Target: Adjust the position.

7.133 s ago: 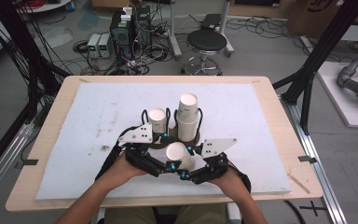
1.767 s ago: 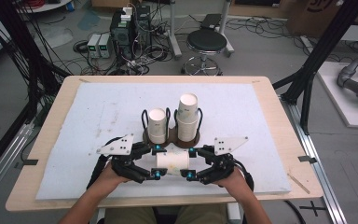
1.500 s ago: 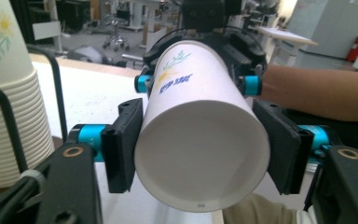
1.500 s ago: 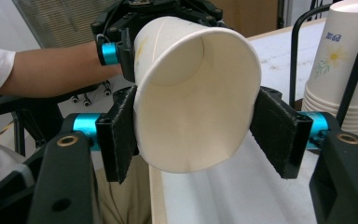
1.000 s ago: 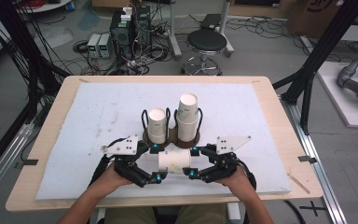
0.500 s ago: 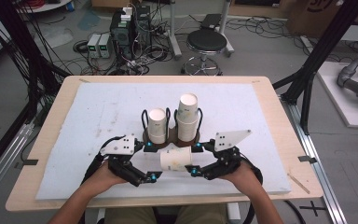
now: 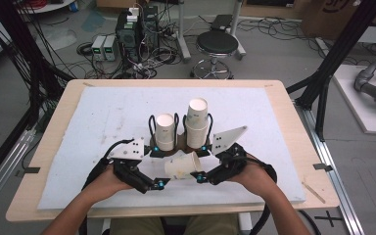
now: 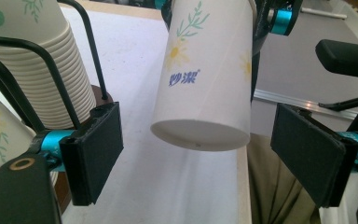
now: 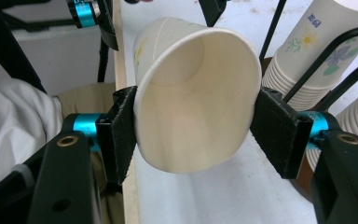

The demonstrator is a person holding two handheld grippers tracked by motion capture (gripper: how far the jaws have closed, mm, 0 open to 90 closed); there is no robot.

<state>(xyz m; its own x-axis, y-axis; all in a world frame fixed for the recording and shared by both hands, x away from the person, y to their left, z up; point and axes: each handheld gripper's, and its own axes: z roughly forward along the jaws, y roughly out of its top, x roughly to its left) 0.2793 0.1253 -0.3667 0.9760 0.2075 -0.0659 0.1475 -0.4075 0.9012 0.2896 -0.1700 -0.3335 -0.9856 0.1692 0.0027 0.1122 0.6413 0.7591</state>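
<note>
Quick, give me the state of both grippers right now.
Left gripper: open, jaws apart on either side of the paper cup's base, not touching.
Right gripper: shut on the paper cup's rim.

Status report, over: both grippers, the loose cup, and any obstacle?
Right gripper shut on cup at its rim. Left gripper open, off cup. Cup stacks close behind; nothing blocking.

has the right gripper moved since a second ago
Yes. In the high view the right gripper with its cup has lifted and tilted: its grey plate now rises closer to the tall stack.
</note>
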